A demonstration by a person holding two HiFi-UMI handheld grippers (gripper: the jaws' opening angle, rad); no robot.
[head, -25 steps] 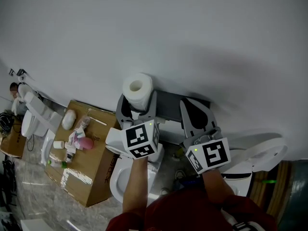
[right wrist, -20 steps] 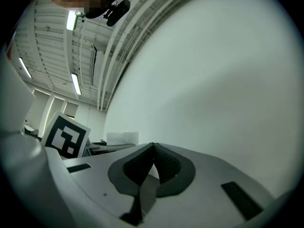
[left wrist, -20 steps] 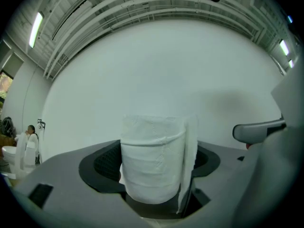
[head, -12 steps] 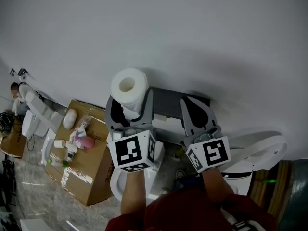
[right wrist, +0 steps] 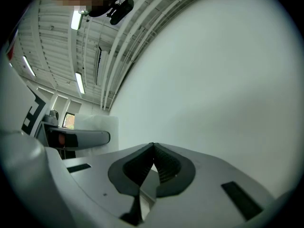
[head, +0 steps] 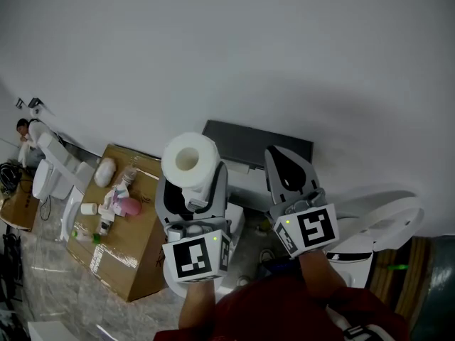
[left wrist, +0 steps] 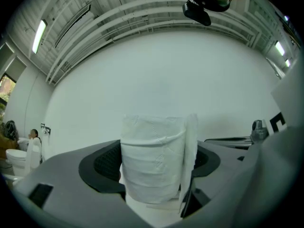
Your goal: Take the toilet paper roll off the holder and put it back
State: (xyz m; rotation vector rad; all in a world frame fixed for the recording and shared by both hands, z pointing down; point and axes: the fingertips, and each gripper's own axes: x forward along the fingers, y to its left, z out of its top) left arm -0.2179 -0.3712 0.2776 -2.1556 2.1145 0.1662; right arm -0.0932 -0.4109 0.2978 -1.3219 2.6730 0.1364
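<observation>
Clamping the toilet paper roll [head: 188,160] upright between its widely parted jaws, the left gripper [head: 193,182] holds it in the air, just left of and clear of the dark wall-mounted holder [head: 257,142]. The right gripper [head: 284,159] hangs beside it before the holder's right end, jaws pressed together on nothing. A cardboard box [head: 138,251] strewn with small items stands on the floor to the left.

Behind the left tool [head: 191,177], the toilet paper roll [head: 188,159] is partly hidden; clutter [head: 114,203] on box [head: 131,261] unidentifiable.
</observation>
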